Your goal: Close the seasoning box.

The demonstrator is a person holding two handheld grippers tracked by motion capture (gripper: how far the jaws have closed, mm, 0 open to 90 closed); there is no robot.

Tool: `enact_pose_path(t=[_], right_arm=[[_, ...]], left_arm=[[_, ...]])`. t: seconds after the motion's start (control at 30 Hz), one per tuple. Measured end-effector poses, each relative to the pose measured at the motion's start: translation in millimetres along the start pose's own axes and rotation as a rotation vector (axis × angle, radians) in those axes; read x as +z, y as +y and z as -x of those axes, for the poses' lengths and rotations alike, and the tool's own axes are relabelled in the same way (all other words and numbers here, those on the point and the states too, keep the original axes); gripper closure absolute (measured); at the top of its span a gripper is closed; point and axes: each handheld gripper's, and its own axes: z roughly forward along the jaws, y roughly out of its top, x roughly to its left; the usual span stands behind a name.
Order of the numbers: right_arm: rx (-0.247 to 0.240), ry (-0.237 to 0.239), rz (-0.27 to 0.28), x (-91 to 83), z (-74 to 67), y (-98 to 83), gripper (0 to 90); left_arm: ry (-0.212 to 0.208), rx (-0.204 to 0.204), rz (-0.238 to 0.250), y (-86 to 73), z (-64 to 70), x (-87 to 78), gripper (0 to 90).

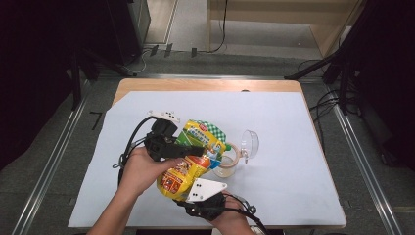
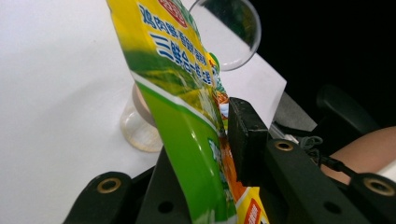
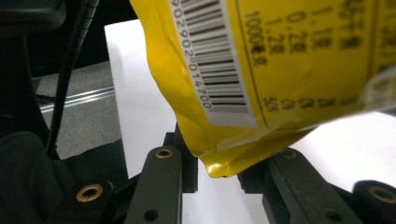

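Right gripper (image 1: pixel 195 188), at the near table edge, clamps the lower corner of the pouch (image 1: pixel 193 156); in the right gripper view its jaws close in on the pouch's crimped bottom seam (image 3: pixel 219 163) from both sides, below a barcode (image 3: pixel 215 60). The pouch, yellow and green with printed text, is held off the table (image 1: pixel 293 147) at a tilt, its top end farther away and to the right, over the middle of the white sheet. Left gripper (image 1: pixel 188 151) reaches in from the left across the pouch's middle; in the left gripper view the pouch (image 2: pixel 187 140) stands edge-on between its jaws, one pad (image 2: pixel 247 140) against its side, so the grip holds. Just beyond the pouch, a clear jar (image 1: pixel 226 164) stands on the sheet, its hinged lid (image 1: pixel 249 143) swung open to the right. Past the table's far edge lie grey floor and cables.
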Motion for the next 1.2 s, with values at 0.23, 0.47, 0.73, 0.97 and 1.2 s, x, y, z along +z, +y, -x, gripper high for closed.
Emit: enact_pose_path(t=[0.23,0.47,0.73,0.97,1.2], right_arm=[[0.051,0.041,-0.012,1.6,1.4,1.7,74.5],[0.097,0.088,-0.042,3.7,10.5,5.1,74.1],[0.083,0.081,0.0,0.1,23.7,20.9,73.3],[0.101,0.081,-0.01,6.6,29.2,22.6,73.5],[0.092,0.079,0.003,8.2,26.1,24.8,74.0]], left_arm=[[0.009,-0.081,-0.067,3.9,-8.0,12.2,73.5],[0.036,-0.188,-0.145,17.3,-22.3,26.8,71.6],[-0.005,-0.251,-0.152,32.5,-32.3,31.1,69.6],[-0.001,-0.225,-0.12,32.8,-30.1,22.5,71.4],[0.03,-0.181,-0.12,34.0,-20.1,15.9,76.2]])
